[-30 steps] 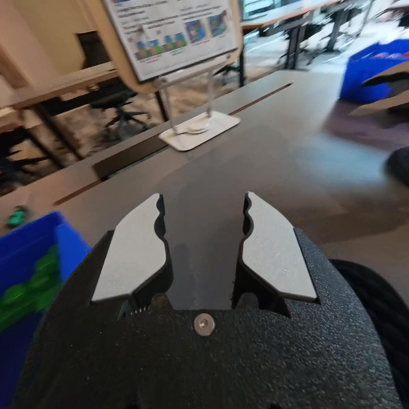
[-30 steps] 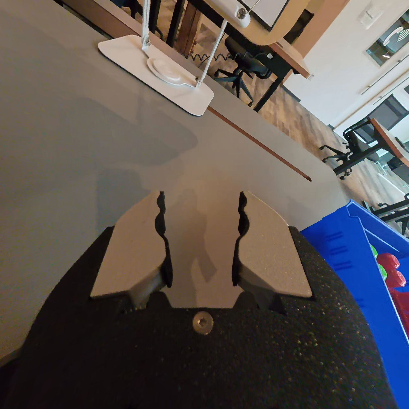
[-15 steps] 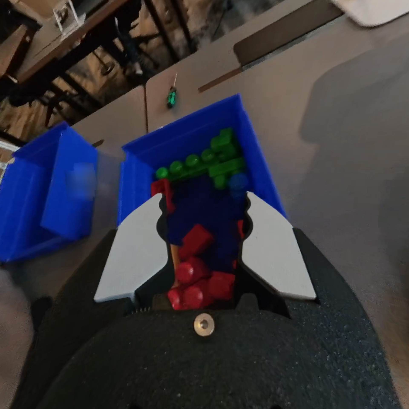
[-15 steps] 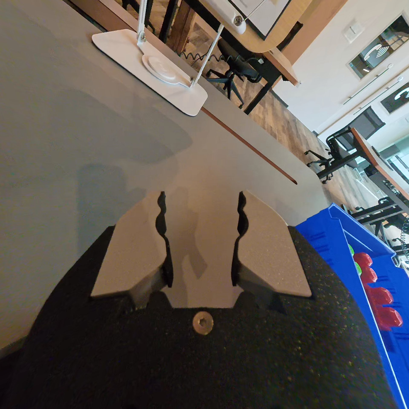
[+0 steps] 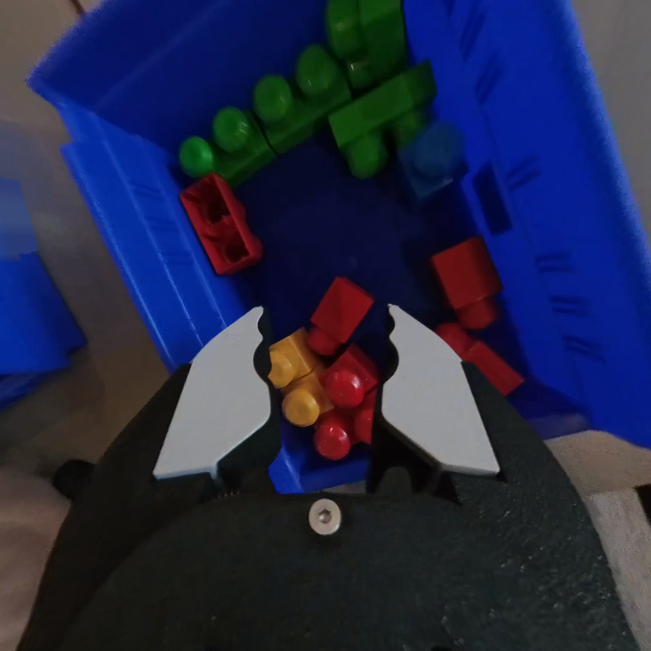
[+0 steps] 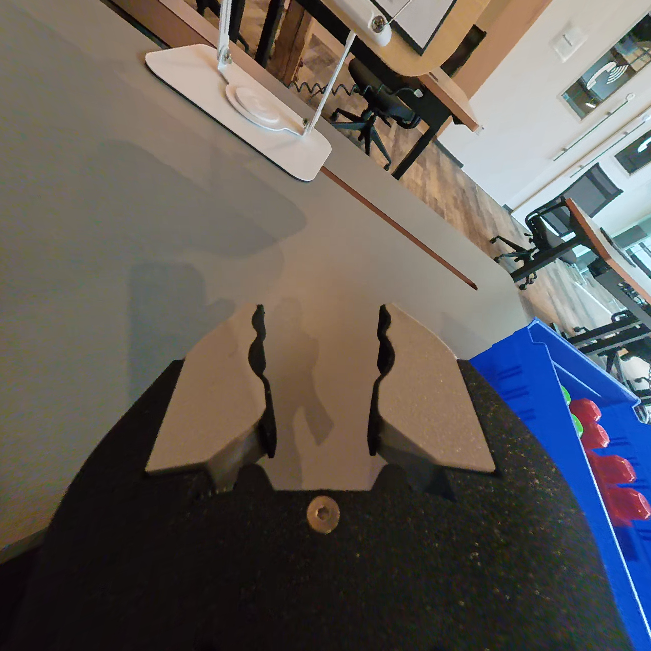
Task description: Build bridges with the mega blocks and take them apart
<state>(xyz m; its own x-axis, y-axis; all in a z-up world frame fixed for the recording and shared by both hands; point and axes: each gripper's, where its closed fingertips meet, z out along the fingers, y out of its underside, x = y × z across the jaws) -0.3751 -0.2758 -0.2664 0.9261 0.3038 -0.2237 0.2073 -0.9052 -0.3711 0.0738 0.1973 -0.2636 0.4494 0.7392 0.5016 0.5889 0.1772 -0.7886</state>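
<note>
My left gripper is open and empty above a blue bin of mega blocks. Between its fingers I see a yellow block and red blocks at the bin's near end. A small red block lies just beyond the fingertips. Green blocks and a blue block lie at the far end. My right gripper is open and empty over the bare grey table. A second blue bin with red blocks stands to its right.
Another blue bin stands left of the block bin in the left wrist view. A white stand base with thin legs sits at the table's far edge. Office chairs and desks stand beyond the table. Tip to tip, the grippers are about 65 cm apart.
My left gripper has swung from the table's middle to the left and down over the blue bin, closing in on the blocks. My right gripper has barely moved. Both stay open.
</note>
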